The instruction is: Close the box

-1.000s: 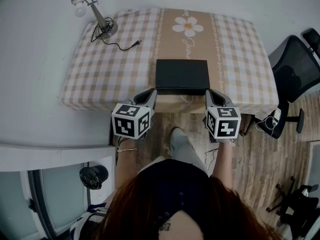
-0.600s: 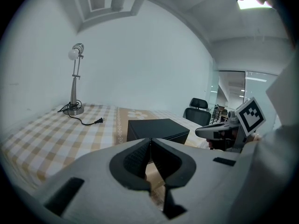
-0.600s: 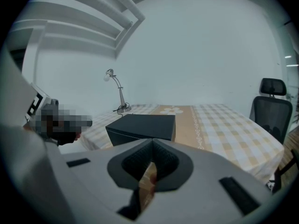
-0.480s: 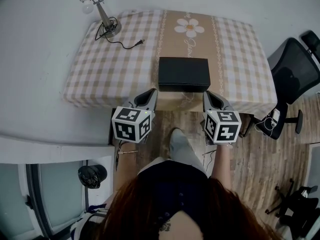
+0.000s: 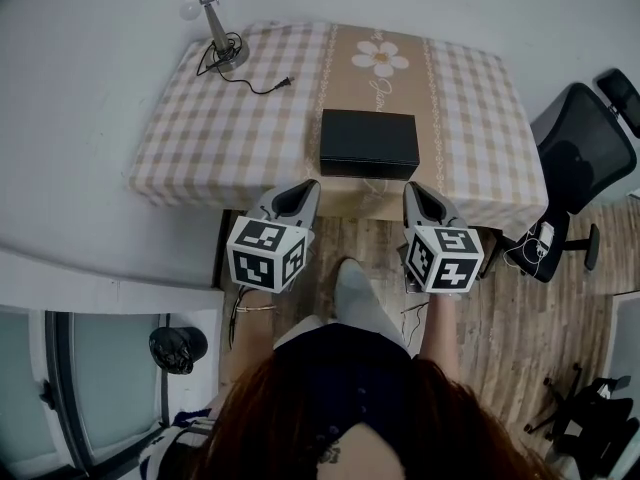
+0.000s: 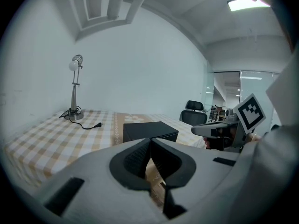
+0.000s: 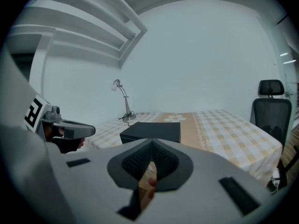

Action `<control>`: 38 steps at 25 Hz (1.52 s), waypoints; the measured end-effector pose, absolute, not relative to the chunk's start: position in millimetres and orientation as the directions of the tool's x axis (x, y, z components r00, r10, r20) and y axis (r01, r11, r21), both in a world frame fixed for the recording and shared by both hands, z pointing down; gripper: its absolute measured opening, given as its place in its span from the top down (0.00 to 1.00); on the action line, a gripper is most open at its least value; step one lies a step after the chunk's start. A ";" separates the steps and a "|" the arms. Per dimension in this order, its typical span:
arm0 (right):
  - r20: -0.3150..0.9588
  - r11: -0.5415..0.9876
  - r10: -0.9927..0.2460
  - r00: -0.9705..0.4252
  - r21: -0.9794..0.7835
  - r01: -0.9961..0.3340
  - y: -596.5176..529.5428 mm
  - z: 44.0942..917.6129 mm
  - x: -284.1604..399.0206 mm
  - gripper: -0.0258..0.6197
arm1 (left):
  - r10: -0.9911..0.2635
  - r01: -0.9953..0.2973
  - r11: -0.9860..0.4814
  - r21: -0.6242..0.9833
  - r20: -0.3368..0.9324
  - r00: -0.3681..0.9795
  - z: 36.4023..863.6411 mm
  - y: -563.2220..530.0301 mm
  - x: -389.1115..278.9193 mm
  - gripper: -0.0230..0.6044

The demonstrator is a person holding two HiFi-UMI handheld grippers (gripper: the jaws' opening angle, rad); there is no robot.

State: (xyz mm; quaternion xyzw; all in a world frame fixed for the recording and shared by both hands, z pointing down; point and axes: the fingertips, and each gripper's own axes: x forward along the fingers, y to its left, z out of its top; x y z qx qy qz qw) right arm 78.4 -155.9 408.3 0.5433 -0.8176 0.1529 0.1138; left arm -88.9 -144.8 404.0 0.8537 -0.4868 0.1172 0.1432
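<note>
— Nearest, low in the frame?
— Left gripper point(image 5: 311, 185) and right gripper point(image 5: 407, 187), side by side just under centre, tips toward the table point(image 5: 200, 138). Both off its near edge, over wood floor point(image 5: 520, 308).
— Jaws?
— Pressed together on each, tips meeting, nothing between.
— And the box point(image 5: 368, 143)?
— At centre, on the tan runner point(image 5: 350, 78), close to the table's near edge. Just beyond the two sets of tips, apart from both. Black, flat-topped, lid down.
— Further up?
— Loose plug point(image 5: 287, 81) on a thin cord point(image 5: 245, 80), upper left of the box. Then the lamp point(image 5: 205, 13) at the table's top-left corner, and a daisy print point(image 5: 381, 58) on the runner, top centre.
— Right side?
— Black chair point(image 5: 585, 153), off the table's right edge, not touching it
</note>
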 end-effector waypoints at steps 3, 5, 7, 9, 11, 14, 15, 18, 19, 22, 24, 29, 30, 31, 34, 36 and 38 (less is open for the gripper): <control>0.330 0.365 -0.860 -0.390 -0.137 -0.921 -148.2 402.3 75.4 0.93 | -0.804 -0.866 -0.485 0.121 0.327 0.496 398.5 -136.3 -90.2 0.92; 0.314 0.366 -0.864 -0.395 -0.148 -0.919 -143.1 398.0 74.0 0.93 | -0.807 -0.866 -0.486 0.117 0.320 0.496 395.3 -130.2 -90.6 0.92; 0.295 0.371 -0.867 -0.402 -0.157 -0.915 -138.5 392.8 72.8 0.93 | -0.808 -0.864 -0.490 0.112 0.313 0.499 392.4 -124.0 -90.0 0.92; 0.277 0.379 -0.869 -0.410 -0.158 -0.912 -133.4 387.5 70.7 0.93 | -0.809 -0.863 -0.495 0.106 0.306 0.502 389.3 -117.8 -89.5 0.92; 0.265 0.389 -0.870 -0.415 -0.147 -0.910 -127.3 383.2 68.0 0.93 | -0.813 -0.863 -0.496 0.098 0.298 0.501 386.1 -111.3 -89.8 0.92; 0.254 0.400 -0.872 -0.418 -0.124 -0.908 -118.3 377.8 63.4 0.93 | -0.818 -0.863 -0.498 0.087 0.284 0.501 381.3 -101.9 -90.0 0.92; 0.251 0.402 -0.873 -0.419 -0.117 -0.908 -115.3 376.2 62.0 0.93 | -0.819 -0.862 -0.499 0.085 0.280 0.501 379.8 -98.8 -89.9 0.92; 0.245 0.407 -0.875 -0.419 -0.097 -0.908 -107.1 371.5 59.3 0.93 | -0.820 -0.862 -0.500 0.084 0.272 0.503 375.5 -89.5 -89.7 0.92; 0.243 0.409 -0.875 -0.419 -0.092 -0.908 -104.4 370.2 58.8 0.93 | -0.821 -0.862 -0.500 0.086 0.268 0.504 373.9 -86.4 -89.7 0.92; 0.230 0.414 -0.877 -0.422 -0.083 -0.906 -97.1 364.9 57.8 0.93 | -0.825 -0.861 -0.501 0.091 0.252 0.506 369.1 -78.2 -89.7 0.92; 0.219 0.415 -0.880 -0.422 -0.077 -0.906 -91.8 361.2 57.8 0.93 | -0.826 -0.860 -0.502 0.091 0.243 0.508 366.3 -72.6 -89.3 0.92; 0.204 0.421 -0.883 -0.424 -0.059 -0.905 -74.3 357.5 55.9 0.93 | -0.830 -0.859 -0.506 0.083 0.226 0.511 363.7 -54.4 -88.3 0.92; 0.201 0.421 -0.883 -0.423 -0.057 -0.905 -70.8 357.3 55.1 0.93 | -0.830 -0.859 -0.506 0.080 0.225 0.510 364.1 -50.7 -88.6 0.92; 0.197 0.420 -0.885 -0.421 -0.052 -0.906 -67.5 356.9 54.5 0.93 | -0.831 -0.859 -0.506 0.078 0.224 0.510 364.5 -47.1 -89.1 0.92; 0.187 0.411 -0.894 -0.408 -0.023 -0.911 -59.0 355.2 53.5 0.93 | -0.831 -0.857 -0.509 0.080 0.216 0.513 364.2 -37.4 -89.6 0.92; 0.178 0.402 -0.901 -0.396 0.001 -0.915 -54.2 352.9 52.5 0.93 | -0.831 -0.856 -0.512 0.074 0.211 0.515 362.9 -31.9 -89.5 0.92; 0.171 0.395 -0.907 -0.386 0.020 -0.918 -48.9 350.6 50.6 0.93 | -0.833 -0.857 -0.512 0.055 0.212 0.511 362.4 -26.2 -90.0 0.92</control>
